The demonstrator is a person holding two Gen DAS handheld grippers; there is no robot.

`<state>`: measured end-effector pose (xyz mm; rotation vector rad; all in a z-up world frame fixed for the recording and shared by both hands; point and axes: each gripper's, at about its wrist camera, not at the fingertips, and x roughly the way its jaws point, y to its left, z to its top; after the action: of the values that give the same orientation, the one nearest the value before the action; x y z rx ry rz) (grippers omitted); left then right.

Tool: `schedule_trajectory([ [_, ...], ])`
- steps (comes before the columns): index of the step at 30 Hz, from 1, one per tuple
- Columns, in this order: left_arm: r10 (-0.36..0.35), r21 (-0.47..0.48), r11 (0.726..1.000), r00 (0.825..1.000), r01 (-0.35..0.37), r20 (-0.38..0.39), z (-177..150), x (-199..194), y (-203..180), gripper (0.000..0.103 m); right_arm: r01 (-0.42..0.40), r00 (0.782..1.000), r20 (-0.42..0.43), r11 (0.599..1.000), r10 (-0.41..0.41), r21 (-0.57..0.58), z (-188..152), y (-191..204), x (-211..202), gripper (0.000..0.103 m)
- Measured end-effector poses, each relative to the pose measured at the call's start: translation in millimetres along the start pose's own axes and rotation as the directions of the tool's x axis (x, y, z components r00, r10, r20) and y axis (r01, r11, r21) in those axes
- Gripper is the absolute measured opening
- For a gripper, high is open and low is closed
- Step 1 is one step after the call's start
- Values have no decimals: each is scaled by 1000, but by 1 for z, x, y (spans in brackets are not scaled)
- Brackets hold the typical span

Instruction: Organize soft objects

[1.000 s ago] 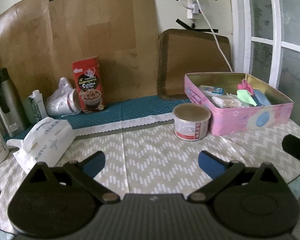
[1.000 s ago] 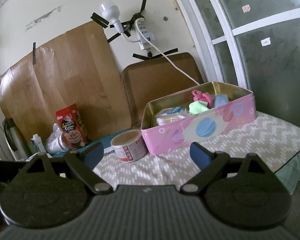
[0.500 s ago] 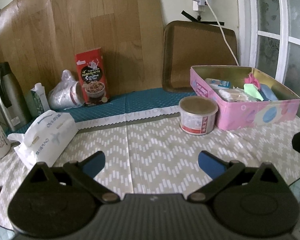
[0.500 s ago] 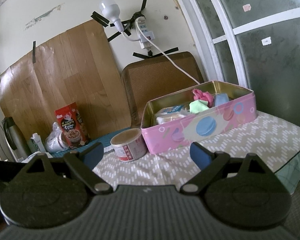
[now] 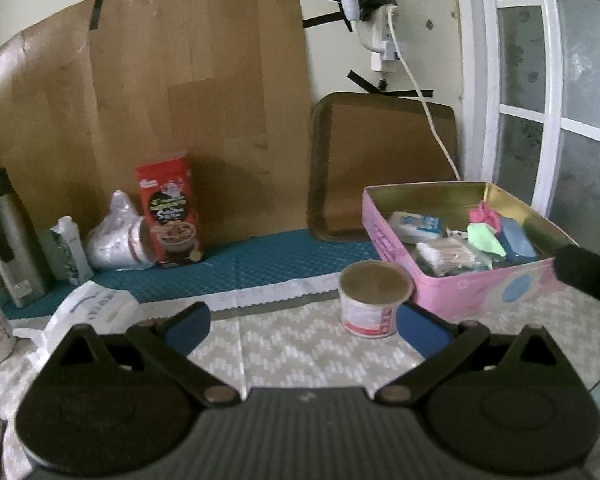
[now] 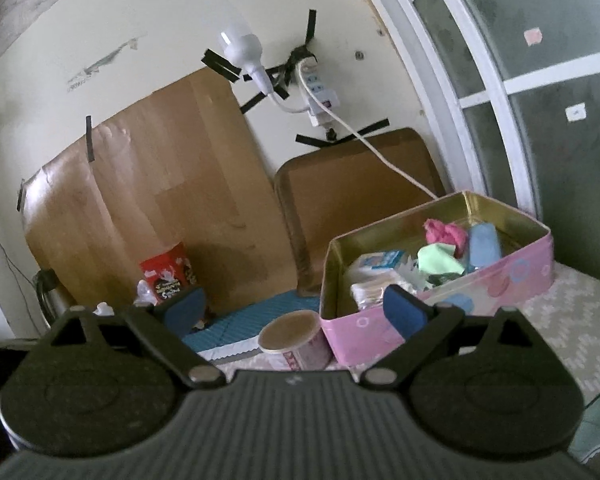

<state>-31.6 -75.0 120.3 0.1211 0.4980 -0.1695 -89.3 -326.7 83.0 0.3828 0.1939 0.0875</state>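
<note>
1. While both grippers hang above the chevron-patterned tablecloth (image 5: 300,344), neither holds anything: the left gripper (image 5: 302,326) has its blue pads spread wide apart, and the right gripper (image 6: 296,306) is spread just as wide.
2. The soft things sit in the open pink tin (image 6: 440,312) at the right of the table — a crumpled pink cloth (image 6: 442,232), a pale green cloth (image 6: 438,260), a blue soft piece (image 6: 484,246), a white-and-blue tissue pack (image 6: 376,260) and a clear packet of what looks like cotton pads (image 5: 446,254).
3. These likely weigh next to nothing and will crush and drape; a pinch on a raised fold of the pink or green cloth should hold better than a grab at a flat edge.
4. The plastic-wrapped packs look slick — taking them across the narrow side seems safest.
5. The tin's stiff rim stands between the pads and the contents, so I judge a reach from above is called for.
6. A round lidded tub (image 5: 374,300) stands just beside the tin's near corner and could be knocked.
</note>
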Motion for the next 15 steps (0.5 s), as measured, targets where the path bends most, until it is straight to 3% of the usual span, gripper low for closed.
schedule_trajectory([
  [15,5,16,1000,999,-4,-37,-1,17,-11,103,30,999,-45,999,-29,16,-7,-12,9,99],
])
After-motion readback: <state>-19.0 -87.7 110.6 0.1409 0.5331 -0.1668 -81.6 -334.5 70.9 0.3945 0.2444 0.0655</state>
